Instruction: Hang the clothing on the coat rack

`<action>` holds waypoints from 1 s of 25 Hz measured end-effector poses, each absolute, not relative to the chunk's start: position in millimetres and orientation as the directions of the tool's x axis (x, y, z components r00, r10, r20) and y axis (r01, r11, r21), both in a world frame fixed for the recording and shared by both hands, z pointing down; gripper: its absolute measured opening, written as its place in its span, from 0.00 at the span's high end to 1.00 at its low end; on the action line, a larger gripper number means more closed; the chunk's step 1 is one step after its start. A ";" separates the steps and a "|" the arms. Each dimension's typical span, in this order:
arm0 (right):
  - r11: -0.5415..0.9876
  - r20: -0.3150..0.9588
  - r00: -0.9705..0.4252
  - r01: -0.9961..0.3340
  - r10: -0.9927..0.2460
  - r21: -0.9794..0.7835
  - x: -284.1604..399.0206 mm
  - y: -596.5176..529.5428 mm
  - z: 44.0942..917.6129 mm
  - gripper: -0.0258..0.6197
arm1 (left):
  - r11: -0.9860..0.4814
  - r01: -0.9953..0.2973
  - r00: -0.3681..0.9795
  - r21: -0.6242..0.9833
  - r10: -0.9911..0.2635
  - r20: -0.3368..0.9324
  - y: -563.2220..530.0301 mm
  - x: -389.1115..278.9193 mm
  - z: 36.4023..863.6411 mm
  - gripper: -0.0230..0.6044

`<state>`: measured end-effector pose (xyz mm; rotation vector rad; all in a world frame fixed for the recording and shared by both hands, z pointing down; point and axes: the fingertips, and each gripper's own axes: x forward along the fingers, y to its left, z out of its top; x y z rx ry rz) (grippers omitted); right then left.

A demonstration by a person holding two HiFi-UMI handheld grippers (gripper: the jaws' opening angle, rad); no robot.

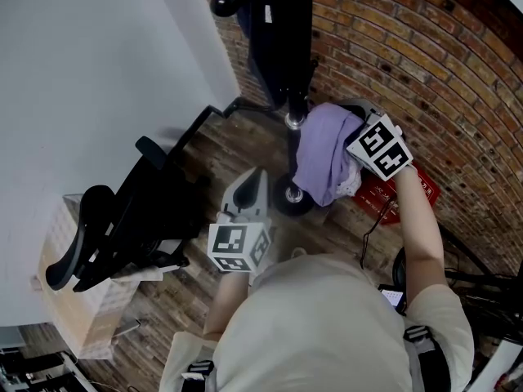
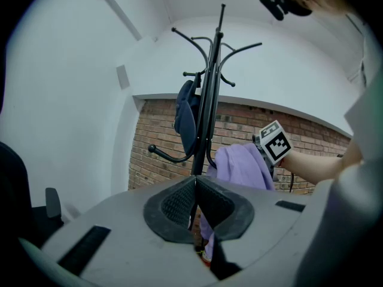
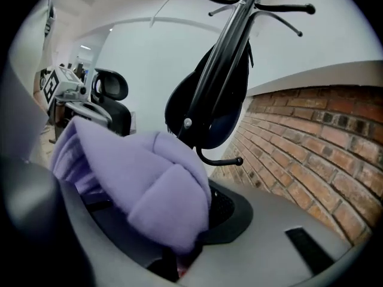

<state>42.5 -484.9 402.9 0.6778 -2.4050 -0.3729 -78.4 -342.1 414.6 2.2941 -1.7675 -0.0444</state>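
- Clothing (image 1: 327, 158), a soft lavender garment, hangs bunched from the right tongs (image 3: 185, 217) just beside the pole of the black coat rack (image 2: 209, 100), clear of the wooden floor (image 1: 229, 153) and not yet on any hook.
- Right tongs are clamped on a thick fold of the fabric, which spills over them and hides one pad. The left tongs (image 2: 195, 179) are closed together on nothing, held level and pointing at the rack from a little way back.
- Risk one: the grip appears to be on a rolled wad, not a collar or loop, so the cloth could be laid over a hook and slide straight off once let go.
- Risk two: the nearest free arm, a short lower hook (image 3: 224, 160) ending in a small knob, curves only slightly. A heavy bundle draped off-centre may well slip from it.
- Risk three: a dark blue item (image 2: 187, 115) already hangs on the rack close above that hook. Pushing the lavender cloth in could catch it or knock it loose.
- Risk four: a sideways shove against the slender pole could rock the stand towards the brick wall (image 1: 425, 72).
- Fabric looks fleecy, matt and plump, folded in rounded rolls, with no hanging loop or neck opening on show.
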 end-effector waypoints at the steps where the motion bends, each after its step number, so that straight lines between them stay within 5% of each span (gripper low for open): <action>1: 0.840 0.474 -0.699 -0.382 -0.536 0.386 43.9 -484.7 406.0 0.90 | -0.236 -0.949 0.266 0.211 -0.956 0.126 -342.2 -78.4 414.7 0.96; 12: 0.896 0.442 -0.779 -0.394 -0.444 0.204 62.3 -468.9 447.0 0.83 | -0.249 -0.944 0.281 0.216 -0.951 0.131 -346.4 -73.8 416.6 0.96; 25: 0.849 0.316 -0.795 -0.522 -0.519 0.081 92.0 -443.9 458.5 0.69 | -0.260 -0.939 0.292 0.223 -0.948 0.123 -346.7 -75.2 414.5 0.96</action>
